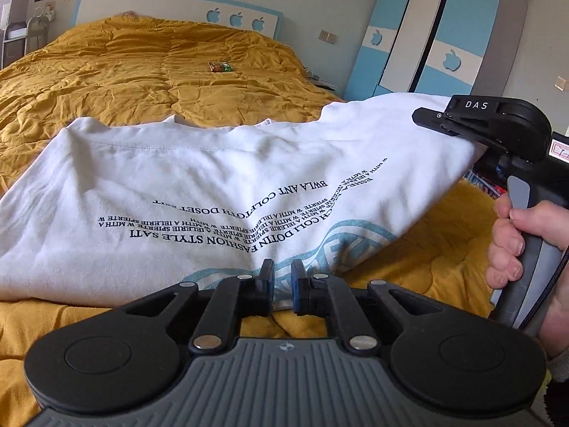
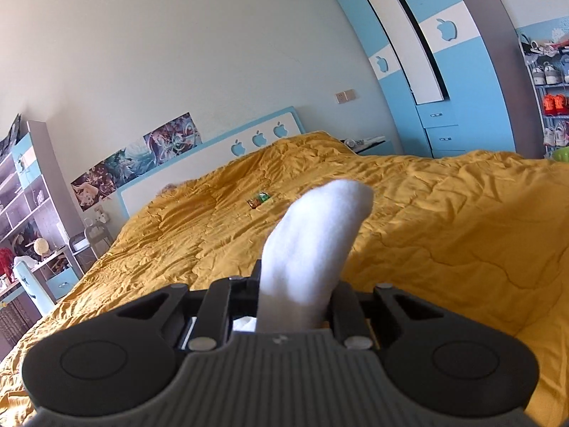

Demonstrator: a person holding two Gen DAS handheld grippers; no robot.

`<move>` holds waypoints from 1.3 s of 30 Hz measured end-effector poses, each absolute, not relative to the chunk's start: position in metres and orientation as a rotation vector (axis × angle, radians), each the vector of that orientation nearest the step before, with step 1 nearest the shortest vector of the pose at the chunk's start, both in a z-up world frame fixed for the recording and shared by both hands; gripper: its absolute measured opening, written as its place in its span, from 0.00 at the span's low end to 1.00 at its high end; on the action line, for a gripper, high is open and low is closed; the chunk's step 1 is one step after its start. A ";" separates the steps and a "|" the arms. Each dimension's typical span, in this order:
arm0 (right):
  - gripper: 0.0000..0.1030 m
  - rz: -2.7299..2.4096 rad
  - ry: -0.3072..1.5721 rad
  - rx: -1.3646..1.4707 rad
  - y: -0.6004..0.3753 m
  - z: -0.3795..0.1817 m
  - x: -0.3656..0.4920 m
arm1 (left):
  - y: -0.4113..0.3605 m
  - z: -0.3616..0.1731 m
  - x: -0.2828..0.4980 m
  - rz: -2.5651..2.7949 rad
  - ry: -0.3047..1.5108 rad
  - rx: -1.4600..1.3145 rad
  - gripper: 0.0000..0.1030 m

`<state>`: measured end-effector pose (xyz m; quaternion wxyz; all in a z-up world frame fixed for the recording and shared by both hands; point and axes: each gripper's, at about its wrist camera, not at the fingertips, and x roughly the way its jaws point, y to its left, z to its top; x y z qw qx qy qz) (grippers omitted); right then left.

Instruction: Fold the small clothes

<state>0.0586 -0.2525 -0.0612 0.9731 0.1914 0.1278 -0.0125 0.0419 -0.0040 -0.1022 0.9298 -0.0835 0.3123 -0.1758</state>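
Note:
A white T-shirt (image 1: 199,178) with black lettering and a light blue print lies spread on the yellow quilt (image 1: 124,71). My left gripper (image 1: 282,281) is at the shirt's near hem, its blue pads close together with a thin bit of cloth between them. My right gripper (image 1: 458,131) shows at the right, shut on the shirt's right edge and lifting it off the bed. In the right wrist view a white fold of the shirt (image 2: 313,242) sticks up between the fingers of that gripper (image 2: 297,302).
A small green and red packet (image 1: 220,67) lies mid-bed; it also shows in the right wrist view (image 2: 259,200). A blue and white headboard (image 1: 177,10) is behind, a blue wardrobe (image 1: 444,35) to the right, shelves (image 2: 21,195) to the left.

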 end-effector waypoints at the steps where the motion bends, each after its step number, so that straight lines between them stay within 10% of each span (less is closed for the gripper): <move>1: 0.11 -0.009 0.246 0.382 -0.248 -0.056 0.058 | 0.001 -0.097 0.039 -0.347 0.617 -0.173 0.12; 20: 0.12 0.334 0.178 0.106 -0.064 -0.030 0.058 | 0.154 -0.065 -0.016 0.163 0.434 -0.370 0.20; 24: 0.44 0.544 0.485 0.023 -0.003 -0.067 0.071 | 0.195 -0.065 -0.037 0.286 0.388 -0.512 0.20; 28: 0.43 0.903 0.686 0.100 0.028 -0.103 0.045 | 0.222 -0.068 -0.044 0.325 0.394 -0.600 0.20; 39: 0.56 0.782 0.491 0.092 -0.040 -0.072 0.033 | 0.201 -0.073 -0.025 0.170 0.485 -0.582 0.20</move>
